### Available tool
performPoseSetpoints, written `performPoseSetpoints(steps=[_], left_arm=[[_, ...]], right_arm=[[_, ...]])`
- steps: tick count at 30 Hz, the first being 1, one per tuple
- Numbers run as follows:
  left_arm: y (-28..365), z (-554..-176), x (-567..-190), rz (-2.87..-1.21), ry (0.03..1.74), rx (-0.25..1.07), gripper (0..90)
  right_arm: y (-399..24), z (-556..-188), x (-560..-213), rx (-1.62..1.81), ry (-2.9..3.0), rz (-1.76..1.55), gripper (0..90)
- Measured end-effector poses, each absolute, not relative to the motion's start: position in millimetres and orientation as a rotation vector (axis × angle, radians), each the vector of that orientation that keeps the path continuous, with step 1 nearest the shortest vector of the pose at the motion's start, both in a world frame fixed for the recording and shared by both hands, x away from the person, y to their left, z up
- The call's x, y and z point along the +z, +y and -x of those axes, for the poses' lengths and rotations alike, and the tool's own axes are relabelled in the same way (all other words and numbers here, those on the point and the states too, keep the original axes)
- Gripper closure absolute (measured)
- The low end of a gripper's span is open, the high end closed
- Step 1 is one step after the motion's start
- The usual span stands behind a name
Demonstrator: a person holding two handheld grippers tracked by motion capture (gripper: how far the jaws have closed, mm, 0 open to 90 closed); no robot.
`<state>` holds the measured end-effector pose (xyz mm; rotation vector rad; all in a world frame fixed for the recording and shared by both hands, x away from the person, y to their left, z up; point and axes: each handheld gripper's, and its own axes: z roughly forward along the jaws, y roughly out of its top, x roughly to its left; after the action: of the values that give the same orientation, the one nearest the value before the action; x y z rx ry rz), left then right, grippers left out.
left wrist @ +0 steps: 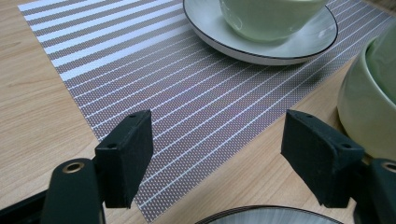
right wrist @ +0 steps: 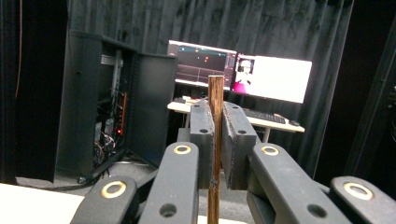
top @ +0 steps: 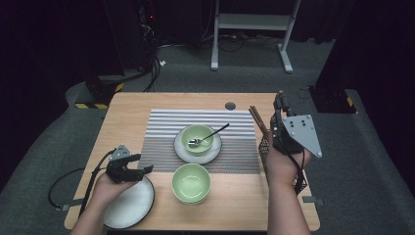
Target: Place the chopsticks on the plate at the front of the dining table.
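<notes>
My right gripper point(top: 280, 102) is raised over the table's right side, shut on brown wooden chopsticks point(top: 258, 121) that slant down toward the placemat's right edge. In the right gripper view the gripper point(right wrist: 216, 108) clamps a chopstick point(right wrist: 215, 177) upright between its pads. My left gripper point(top: 142, 164) hovers open over a white dark-rimmed plate point(top: 129, 205) at the front left. Nothing lies between the jaws of the left gripper point(left wrist: 219, 154). A green bowl point(top: 188, 136) holding a spoon point(top: 211, 134) sits on a saucer point(top: 182, 152).
A striped placemat point(top: 161, 132) covers the middle of the wooden table point(top: 127, 107). A second green bowl point(top: 191, 182), also seen in the left gripper view point(left wrist: 369, 107), stands in front of the mat. A black mesh holder point(top: 264, 146) lies under my right hand. Monitors point(right wrist: 275, 77) glow in the dark room beyond.
</notes>
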<state>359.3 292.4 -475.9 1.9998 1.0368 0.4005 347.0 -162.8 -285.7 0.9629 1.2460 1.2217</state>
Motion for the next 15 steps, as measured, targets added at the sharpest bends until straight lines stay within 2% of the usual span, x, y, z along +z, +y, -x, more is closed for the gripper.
performPoseSetpoints(steps=[9,15], left_arm=[[288,-356,-465,-1.967,0.991,0.436,26.1],[284,-353,-443,-1.949,0.957,0.494,26.4]], right_arm=[[-154,-339,-278,1.308,1.241,-0.929,84.2],[-144,-335,-280,1.355,1.258,-0.901,84.2]])
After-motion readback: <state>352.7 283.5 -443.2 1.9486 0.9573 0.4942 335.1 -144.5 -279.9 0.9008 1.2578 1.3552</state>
